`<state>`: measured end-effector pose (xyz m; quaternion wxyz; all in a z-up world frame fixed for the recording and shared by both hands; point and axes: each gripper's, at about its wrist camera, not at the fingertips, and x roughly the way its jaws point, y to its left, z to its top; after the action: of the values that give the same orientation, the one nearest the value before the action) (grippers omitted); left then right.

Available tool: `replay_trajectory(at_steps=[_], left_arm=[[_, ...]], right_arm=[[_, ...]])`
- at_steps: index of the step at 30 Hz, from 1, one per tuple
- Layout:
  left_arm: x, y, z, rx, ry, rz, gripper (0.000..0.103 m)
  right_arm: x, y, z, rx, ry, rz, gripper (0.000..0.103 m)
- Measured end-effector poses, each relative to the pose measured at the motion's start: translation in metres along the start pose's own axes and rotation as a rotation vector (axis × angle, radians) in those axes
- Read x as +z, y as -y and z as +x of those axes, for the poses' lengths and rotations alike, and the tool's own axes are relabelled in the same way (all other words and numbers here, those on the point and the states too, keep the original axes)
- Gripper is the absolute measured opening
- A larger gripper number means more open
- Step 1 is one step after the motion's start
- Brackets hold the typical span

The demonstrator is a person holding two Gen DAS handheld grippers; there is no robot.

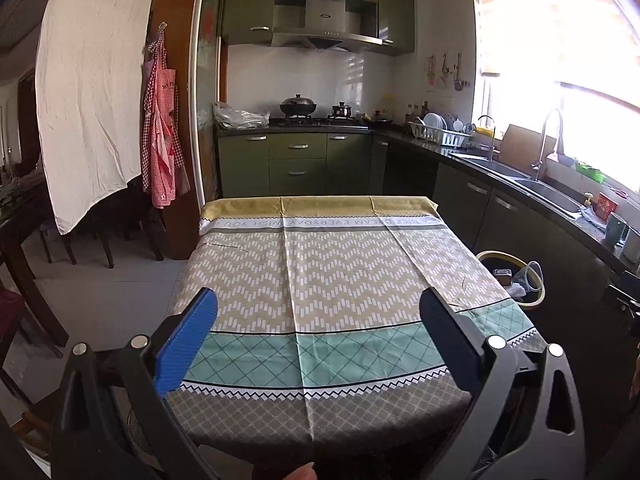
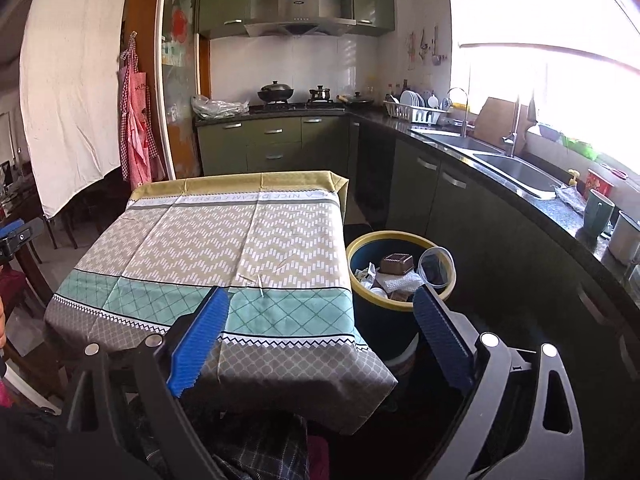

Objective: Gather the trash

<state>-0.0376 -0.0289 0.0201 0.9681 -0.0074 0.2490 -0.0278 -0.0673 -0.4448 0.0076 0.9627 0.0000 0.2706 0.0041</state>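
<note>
A round trash bin [image 2: 362, 254] with a yellow rim stands on the floor at the table's right side; it also shows in the left wrist view [image 1: 538, 300]. It holds a brown box [image 2: 396, 263], a clear plastic cup [image 2: 436, 266], and crumpled white wrappers [image 2: 394, 282]. The table [image 2: 224, 240] has a patterned cloth; a small thin white stick [image 2: 261, 285] lies on it near the right front. My left gripper [image 1: 318, 300] is open and empty above the table's front edge. My right gripper [image 2: 320, 300] is open and empty, held near the table's front right corner, beside the bin.
Green kitchen cabinets and a dark counter [image 2: 520, 196] with a sink [image 2: 516, 168] run along the right. A stove with pots [image 2: 276, 94] is at the back. A white sheet [image 1: 88, 92] and red apron [image 1: 162, 132] hang on the left, with chairs below.
</note>
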Motion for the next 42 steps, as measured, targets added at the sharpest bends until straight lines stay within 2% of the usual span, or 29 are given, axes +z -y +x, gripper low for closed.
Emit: replay_trajectory(at_steps=[14, 42], left_arm=[[0.003, -0.006, -0.017, 0.026, 0.038, -0.003, 0.096], [0.002, -0.004, -0.013, 0.018, 0.026, 0.022, 0.096]], right_arm=[[0.009, -0.002, -0.018, 0.011, 0.042, -0.01, 0.094], [0.008, -0.004, -0.008, 0.02, 0.025, -0.006, 0.094]])
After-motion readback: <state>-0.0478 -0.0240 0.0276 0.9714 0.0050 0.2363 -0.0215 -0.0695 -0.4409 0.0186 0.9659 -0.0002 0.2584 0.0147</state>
